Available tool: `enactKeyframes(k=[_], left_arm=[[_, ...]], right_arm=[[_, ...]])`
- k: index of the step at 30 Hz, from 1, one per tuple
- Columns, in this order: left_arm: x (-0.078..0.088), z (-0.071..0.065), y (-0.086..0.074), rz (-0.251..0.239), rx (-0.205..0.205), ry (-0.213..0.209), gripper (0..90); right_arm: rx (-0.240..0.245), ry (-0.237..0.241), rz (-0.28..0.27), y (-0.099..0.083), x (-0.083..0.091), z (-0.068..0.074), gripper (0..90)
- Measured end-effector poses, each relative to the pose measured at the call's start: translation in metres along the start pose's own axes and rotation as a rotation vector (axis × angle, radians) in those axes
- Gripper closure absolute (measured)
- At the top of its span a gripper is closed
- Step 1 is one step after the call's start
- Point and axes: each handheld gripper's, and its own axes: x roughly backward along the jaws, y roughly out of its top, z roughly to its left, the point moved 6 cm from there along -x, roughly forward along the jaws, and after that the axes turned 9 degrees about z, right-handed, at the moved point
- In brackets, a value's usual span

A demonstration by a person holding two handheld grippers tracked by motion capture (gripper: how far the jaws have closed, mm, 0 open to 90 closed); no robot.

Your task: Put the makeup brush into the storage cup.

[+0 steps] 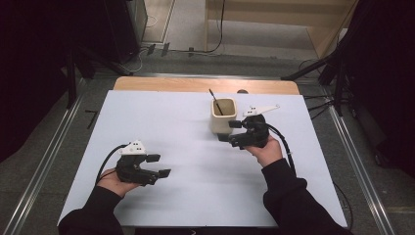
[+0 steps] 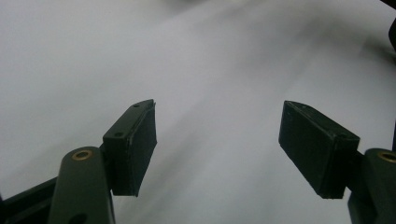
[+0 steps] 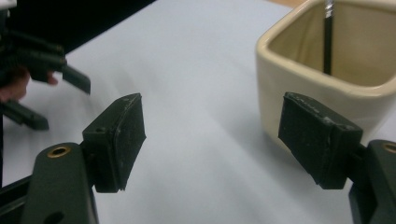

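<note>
Standing toward the far edge of the white worktop, a little right of its middle, a cream square-mouthed cup holds a thin dark stick that leans out of its mouth toward the far left. The right gripper sits just beside the cup on its near right side, held in the person's right hand, with its cable trailing back toward the near right corner. In the right gripper view the jaws stand wide apart with nothing between them: bare white surface shows in the gap, the left pad is clear of everything, and the right pad lies in front of the cup's near wall, whether touching it or just short of it cannot be told. The stick rises inside the cup against its far wall. Well apart, near the near left corner of the worktop, the left gripper rests in the person's left hand, pointing toward the right edge. In the left gripper view its jaws are also spread wide and empty, with plain white worktop beyond them. A strip of bare wood shows along the table's far edge beyond the white sheet.
</note>
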Motion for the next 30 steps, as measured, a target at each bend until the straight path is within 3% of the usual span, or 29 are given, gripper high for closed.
enactKeyframes(k=[23,30], left_arm=[[-0.003,0.002,0.003,0.009,-0.004,0.001,28.1],[-0.004,0.003,0.003,0.007,0.000,-0.002,28.0]], right_arm=[[0.063,-0.012,0.096,-0.038,0.005,0.012,22.6],[0.060,-0.009,0.109,-0.053,0.010,0.012,22.3]])
